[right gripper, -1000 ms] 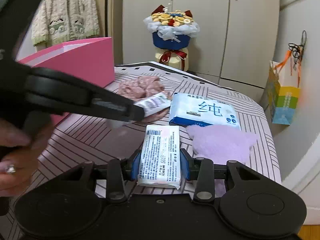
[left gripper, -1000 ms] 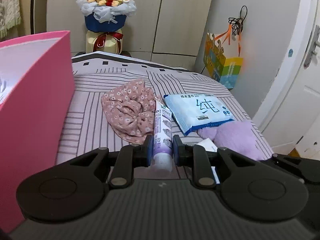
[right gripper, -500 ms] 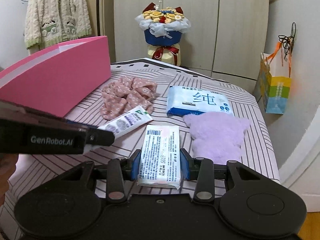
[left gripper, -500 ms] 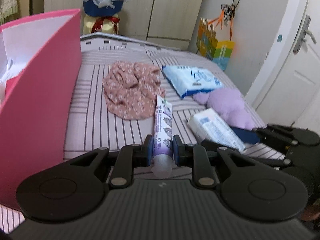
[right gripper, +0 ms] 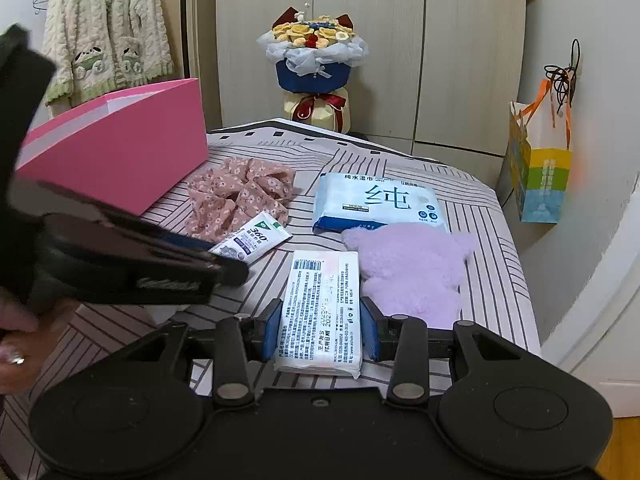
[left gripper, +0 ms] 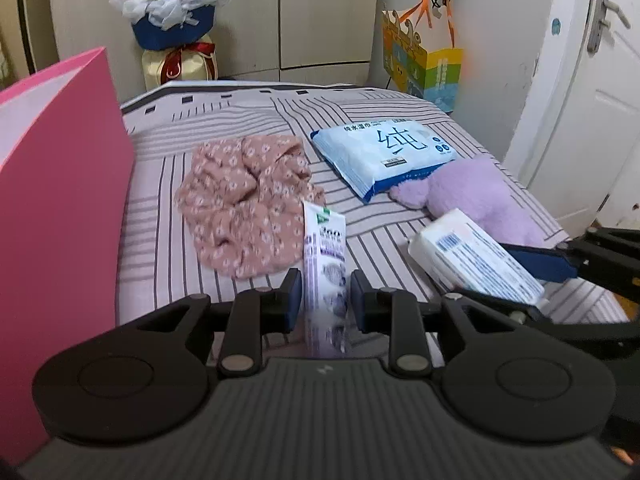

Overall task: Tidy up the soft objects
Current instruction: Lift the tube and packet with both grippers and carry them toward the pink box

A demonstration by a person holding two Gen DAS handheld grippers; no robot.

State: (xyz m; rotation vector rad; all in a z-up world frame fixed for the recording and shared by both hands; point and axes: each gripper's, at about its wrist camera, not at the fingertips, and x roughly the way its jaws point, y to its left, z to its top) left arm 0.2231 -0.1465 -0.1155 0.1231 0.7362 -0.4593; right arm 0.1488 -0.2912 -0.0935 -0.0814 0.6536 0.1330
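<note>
While the right gripper (right gripper: 320, 330) clamps a tissue pack (right gripper: 320, 312), the left gripper's (left gripper: 325, 300) jaws have just been opening off a tube (left gripper: 324, 256)

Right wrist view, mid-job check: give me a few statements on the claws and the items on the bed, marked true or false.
1. The right claw grips the white tissue pack. True.
2. The left claw clamps the tube. False: its jaws have just been opening; the tube sits between them with a gap on each side.
3. The blue wipes pack is inside the pink box. False: it lies on the striped bedcover, next to the purple plush.
4. The floral scrunchie lies between the pink box and the blue wipes pack. True.
</note>
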